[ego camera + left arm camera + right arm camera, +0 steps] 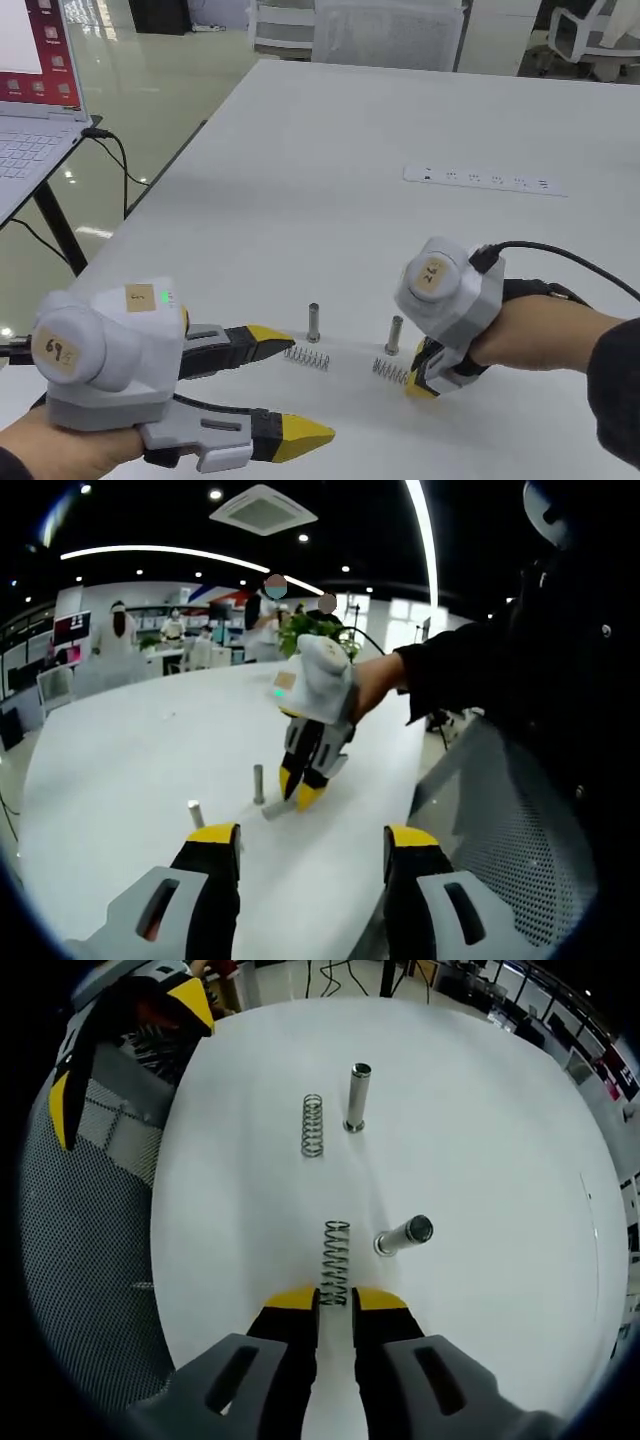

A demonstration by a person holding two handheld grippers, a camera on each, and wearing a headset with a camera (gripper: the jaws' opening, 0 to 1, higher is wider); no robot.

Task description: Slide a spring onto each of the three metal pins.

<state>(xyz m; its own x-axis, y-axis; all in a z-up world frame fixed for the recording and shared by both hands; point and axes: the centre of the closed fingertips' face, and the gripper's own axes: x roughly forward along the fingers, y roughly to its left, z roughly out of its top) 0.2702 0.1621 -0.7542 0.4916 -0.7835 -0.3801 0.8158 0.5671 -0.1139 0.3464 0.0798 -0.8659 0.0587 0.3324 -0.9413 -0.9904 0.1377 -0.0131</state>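
Two short metal pins stand upright on the white table, one at the left and one at the right. A loose spring lies beside the left pin. A second spring lies by the right pin, and my right gripper is shut on its near end, low on the table. My left gripper hovers open and empty left of the pins, pointing at them. From the left gripper view the right gripper is tipped down beside both pins.
A white power strip lies further back on the table. A laptop sits on a stand off the table's left edge, with cables below it. A grey mesh chair is close to the table's near edge.
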